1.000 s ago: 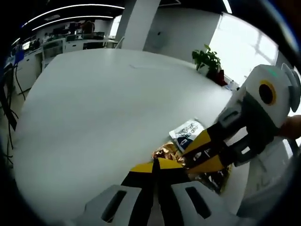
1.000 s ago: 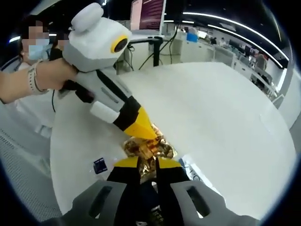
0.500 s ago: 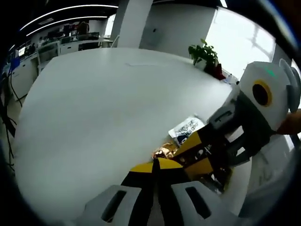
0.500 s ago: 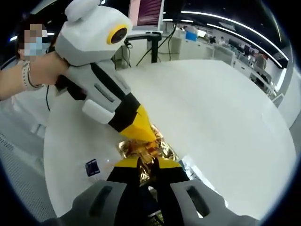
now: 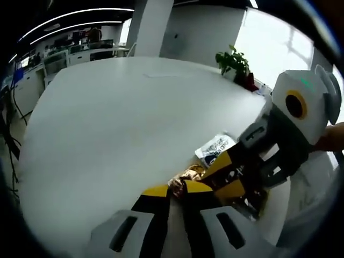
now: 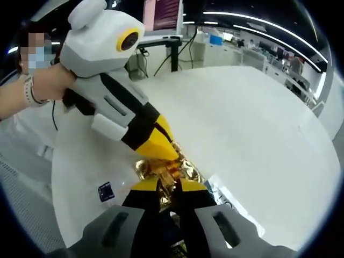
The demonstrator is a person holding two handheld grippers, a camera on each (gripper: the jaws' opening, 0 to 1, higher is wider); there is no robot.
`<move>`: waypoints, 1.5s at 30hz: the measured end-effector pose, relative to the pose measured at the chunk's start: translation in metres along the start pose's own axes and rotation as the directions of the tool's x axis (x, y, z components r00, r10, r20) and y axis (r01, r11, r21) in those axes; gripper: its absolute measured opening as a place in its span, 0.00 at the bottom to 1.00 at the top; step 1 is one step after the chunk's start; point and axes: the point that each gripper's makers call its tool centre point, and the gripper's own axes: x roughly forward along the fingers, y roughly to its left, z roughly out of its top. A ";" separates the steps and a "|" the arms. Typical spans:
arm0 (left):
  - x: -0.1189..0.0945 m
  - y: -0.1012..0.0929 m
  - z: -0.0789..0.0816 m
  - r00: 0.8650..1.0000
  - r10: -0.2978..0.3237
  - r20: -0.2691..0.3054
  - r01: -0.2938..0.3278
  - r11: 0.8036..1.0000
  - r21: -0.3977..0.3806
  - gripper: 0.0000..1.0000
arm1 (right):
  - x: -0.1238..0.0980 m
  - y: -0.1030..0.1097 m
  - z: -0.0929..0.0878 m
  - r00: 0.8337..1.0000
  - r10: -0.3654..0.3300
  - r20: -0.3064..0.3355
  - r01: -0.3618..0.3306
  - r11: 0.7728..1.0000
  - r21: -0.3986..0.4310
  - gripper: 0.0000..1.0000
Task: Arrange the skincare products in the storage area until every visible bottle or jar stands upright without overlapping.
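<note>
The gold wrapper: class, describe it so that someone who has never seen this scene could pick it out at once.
Start at the big white table and go to the edge where the left gripper and right gripper meet. The gold wrapper is pinched between their yellow tips, crumpled and shiny. The white packet beside it is flat and printed instead.

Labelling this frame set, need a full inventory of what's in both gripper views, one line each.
Gold foil packet: one, shiny gold, on the table between both grippers' tips.
White printed packet: one, white with dark print, beside the gold one.
Small dark sachet: one, dark blue, near the table edge.
Table: one, white, round-edged.
Potted plant: one, green, far table edge.
Monitor: one, behind the table.
Left gripper: yellow and black jaws, on the gold packet.
Right gripper: yellow and black jaws, on the gold packet.
</note>
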 end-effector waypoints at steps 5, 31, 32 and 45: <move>-0.009 0.003 0.007 0.999 0.029 0.032 -0.030 0.999 0.026 0.10 | -0.001 0.002 -0.001 1.000 -0.004 -0.001 0.004 1.000 0.007 0.13; -0.009 -0.016 -0.006 1.000 -0.004 -0.006 0.004 1.000 0.017 0.17 | -0.001 0.002 -0.001 1.000 -0.009 -0.009 0.009 1.000 0.016 0.13; -0.011 -0.017 -0.007 1.000 -0.006 -0.005 0.006 1.000 0.013 0.17 | -0.001 0.002 -0.001 1.000 -0.010 -0.010 0.010 1.000 0.017 0.13; -0.059 -0.053 -0.007 0.999 -0.031 0.030 0.032 0.999 -0.033 0.20 | 0.001 0.002 0.000 1.000 -0.007 -0.020 0.007 1.000 0.028 0.13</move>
